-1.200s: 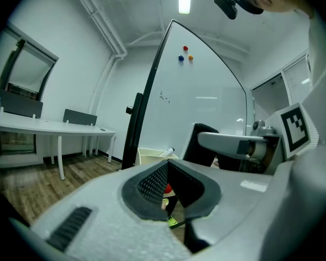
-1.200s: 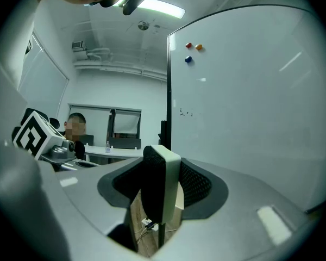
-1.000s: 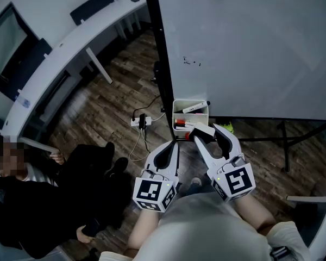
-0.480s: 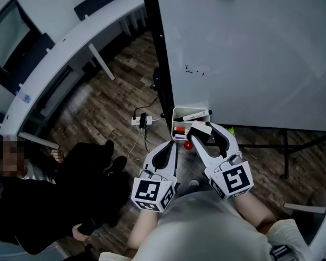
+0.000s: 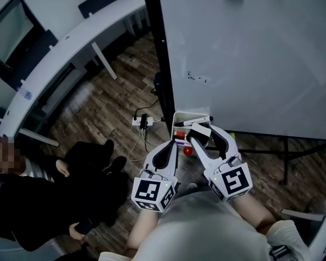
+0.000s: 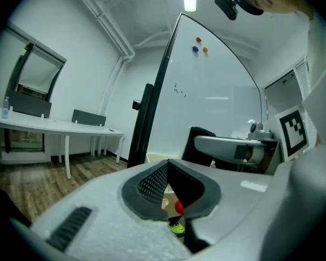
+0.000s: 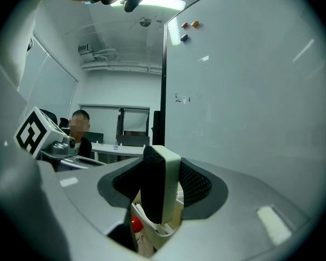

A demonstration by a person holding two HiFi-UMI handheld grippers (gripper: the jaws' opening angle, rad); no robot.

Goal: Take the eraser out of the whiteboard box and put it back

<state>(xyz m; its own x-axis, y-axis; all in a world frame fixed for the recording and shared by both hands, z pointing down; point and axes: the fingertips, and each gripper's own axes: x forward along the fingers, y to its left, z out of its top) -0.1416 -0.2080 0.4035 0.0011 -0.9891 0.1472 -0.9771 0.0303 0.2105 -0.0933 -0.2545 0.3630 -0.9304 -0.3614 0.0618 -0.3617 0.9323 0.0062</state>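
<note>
Now, head view: the right gripper (image 5: 200, 135) holds the eraser (image 5: 201, 130) just over the near rim of the whiteboard box (image 5: 179, 115), which hangs at the lower corner of the whiteboard (image 5: 250, 58). A marker (image 5: 198, 120) lies across the box. The left gripper (image 5: 173, 144) waits beside it at the box's near left. A seated person (image 5: 43, 200) is well apart, at the left.
Left gripper view: jaws drawn together at the tips with only a sliver between them, and nothing held. A small red object (image 6: 179, 206) shows through the sliver; what it is cannot be told.
Right gripper view: jaws set fairly wide and clamped on the eraser (image 7: 161, 182), which stands upright between the pads, dark face to the left and white back to the right. The open box (image 7: 152, 227) sits directly below.
Step in hand: by the look of it, the eraser is out of the box and poised over it, so the return is what remains.
Next move: lowering the eraser past the marker into the box, then spreading the right jaws to free it.
</note>
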